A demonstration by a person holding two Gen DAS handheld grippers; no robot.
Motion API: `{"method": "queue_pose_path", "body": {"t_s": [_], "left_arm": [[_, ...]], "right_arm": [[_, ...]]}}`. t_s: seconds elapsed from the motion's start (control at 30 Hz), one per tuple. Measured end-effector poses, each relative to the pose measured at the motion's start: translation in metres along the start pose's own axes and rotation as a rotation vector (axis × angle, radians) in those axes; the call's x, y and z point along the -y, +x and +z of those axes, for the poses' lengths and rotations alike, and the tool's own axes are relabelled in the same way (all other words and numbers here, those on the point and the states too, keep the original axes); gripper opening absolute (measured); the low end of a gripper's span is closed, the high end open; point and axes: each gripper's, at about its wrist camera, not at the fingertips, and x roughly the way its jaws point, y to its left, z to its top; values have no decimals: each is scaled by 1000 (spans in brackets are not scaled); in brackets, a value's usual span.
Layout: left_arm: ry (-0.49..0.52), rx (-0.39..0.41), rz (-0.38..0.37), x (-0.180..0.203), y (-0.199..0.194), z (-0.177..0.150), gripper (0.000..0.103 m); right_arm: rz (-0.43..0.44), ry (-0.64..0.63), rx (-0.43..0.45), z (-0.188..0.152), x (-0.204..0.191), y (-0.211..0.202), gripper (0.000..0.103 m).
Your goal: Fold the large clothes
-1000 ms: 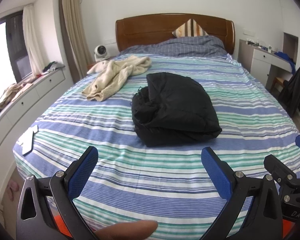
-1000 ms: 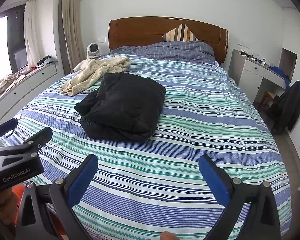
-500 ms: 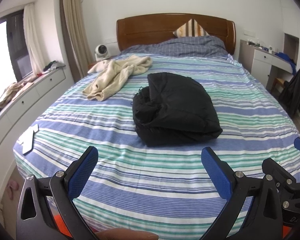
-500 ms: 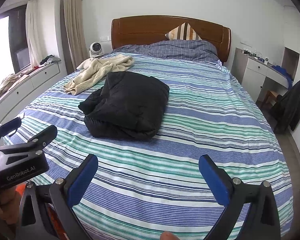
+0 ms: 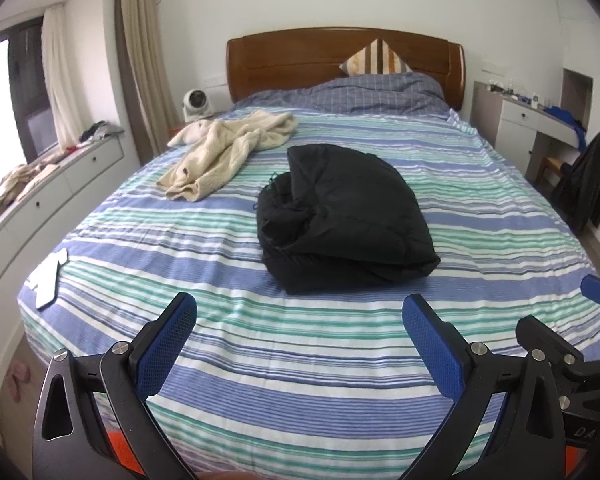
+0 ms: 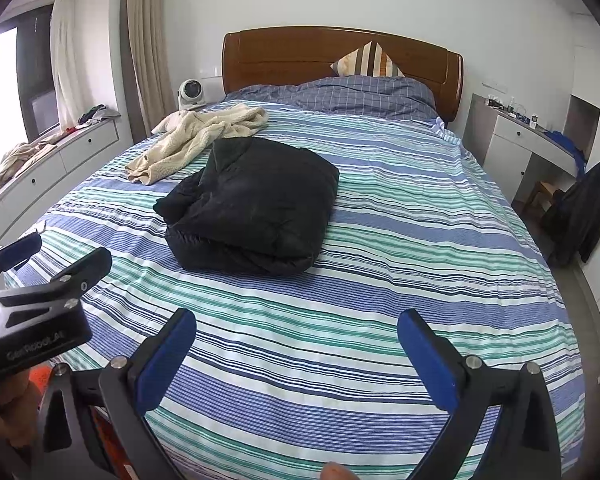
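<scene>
Folded black padded jacket (image 5: 343, 216) lay mid-bed on the striped blue-green sheet (image 5: 300, 360).
Both the left gripper (image 5: 300, 344) and right gripper (image 6: 296, 352) hung released and empty near the foot; the crumpled cream fleece garment (image 5: 228, 152) probably came next, best grasped at 2 separate edges.

Bare bedspread (image 5: 300, 360) btwn claws, prob.
</scene>
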Motion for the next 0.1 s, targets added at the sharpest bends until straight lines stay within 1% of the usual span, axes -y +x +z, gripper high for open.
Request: {"method": "queue_pose_path", "body": {"t_s": [0.1], "left_arm": [[10, 2, 3, 3, 1, -1, 102]], "right_arm": [[0, 5, -3, -1, 2, 1, 102]]}}
